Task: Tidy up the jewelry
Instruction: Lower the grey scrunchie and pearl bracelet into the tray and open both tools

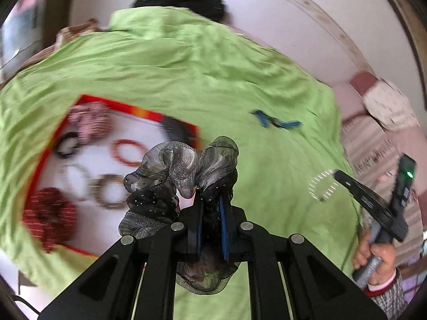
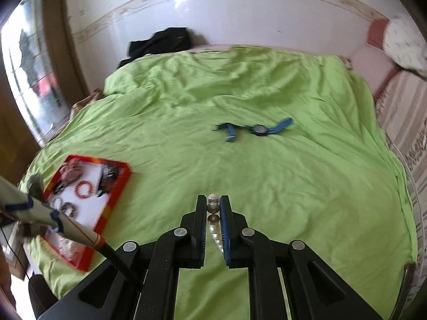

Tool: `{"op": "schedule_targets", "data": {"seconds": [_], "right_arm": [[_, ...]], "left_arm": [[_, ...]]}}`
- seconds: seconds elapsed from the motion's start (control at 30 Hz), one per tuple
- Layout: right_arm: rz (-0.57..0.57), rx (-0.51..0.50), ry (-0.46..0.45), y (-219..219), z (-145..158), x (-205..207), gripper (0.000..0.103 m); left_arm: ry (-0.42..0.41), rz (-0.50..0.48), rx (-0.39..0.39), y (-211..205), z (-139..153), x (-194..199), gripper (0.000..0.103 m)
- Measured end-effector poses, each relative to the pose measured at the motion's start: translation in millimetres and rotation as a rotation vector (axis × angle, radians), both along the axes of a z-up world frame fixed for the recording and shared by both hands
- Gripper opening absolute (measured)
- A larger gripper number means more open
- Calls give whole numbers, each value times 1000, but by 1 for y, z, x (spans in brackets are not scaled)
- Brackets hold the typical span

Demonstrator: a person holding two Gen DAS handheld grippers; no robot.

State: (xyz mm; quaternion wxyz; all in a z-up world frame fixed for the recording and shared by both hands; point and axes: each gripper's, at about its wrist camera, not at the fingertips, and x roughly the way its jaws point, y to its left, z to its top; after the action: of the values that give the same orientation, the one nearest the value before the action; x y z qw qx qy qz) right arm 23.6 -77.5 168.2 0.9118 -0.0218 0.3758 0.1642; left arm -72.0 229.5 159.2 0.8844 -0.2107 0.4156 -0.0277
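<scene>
left gripper (image 1: 210,208) clamps grey scrunchie (image 1: 184,168) | right gripper (image 2: 213,213) pinches pearl bracelet (image 2: 213,213) between fingers

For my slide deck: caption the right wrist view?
Right gripper holding pearl bracelet over green bedspread; red tray left.

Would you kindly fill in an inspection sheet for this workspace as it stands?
Surface: bed under a wrinkled green sheet.
Job's things: red-rimmed tray holding bangles and scrunchies, among them a red bangle; blue-strapped watch lying loose on the sheet.
Clutter: black garment at the far edge of the bed.
Grippers: left gripper shut on a grey sheer scrunchie; right gripper shut on a pearl bracelet.
Cables: black cable running off the left handle.
Surroundings: white wall with a patterned border, window at left, white pillow at right.
</scene>
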Motion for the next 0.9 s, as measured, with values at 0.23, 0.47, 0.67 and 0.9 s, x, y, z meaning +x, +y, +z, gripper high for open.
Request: {"op": "schedule_targets", "data": {"seconds": [0.23, 0.47, 0.67, 0.9], "right_arm": [[153, 13, 34, 76, 6, -14, 10], [302, 45, 122, 173, -9, -13, 10], [370, 142, 200, 231, -39, 1, 11], [356, 52, 269, 251, -100, 17, 11]], "left_arm": [[61, 91, 44, 69, -13, 25, 10], [102, 74, 77, 98, -33, 94, 11], [155, 70, -4, 118, -73, 149, 12], [184, 57, -3, 119, -95, 165, 17]]}}
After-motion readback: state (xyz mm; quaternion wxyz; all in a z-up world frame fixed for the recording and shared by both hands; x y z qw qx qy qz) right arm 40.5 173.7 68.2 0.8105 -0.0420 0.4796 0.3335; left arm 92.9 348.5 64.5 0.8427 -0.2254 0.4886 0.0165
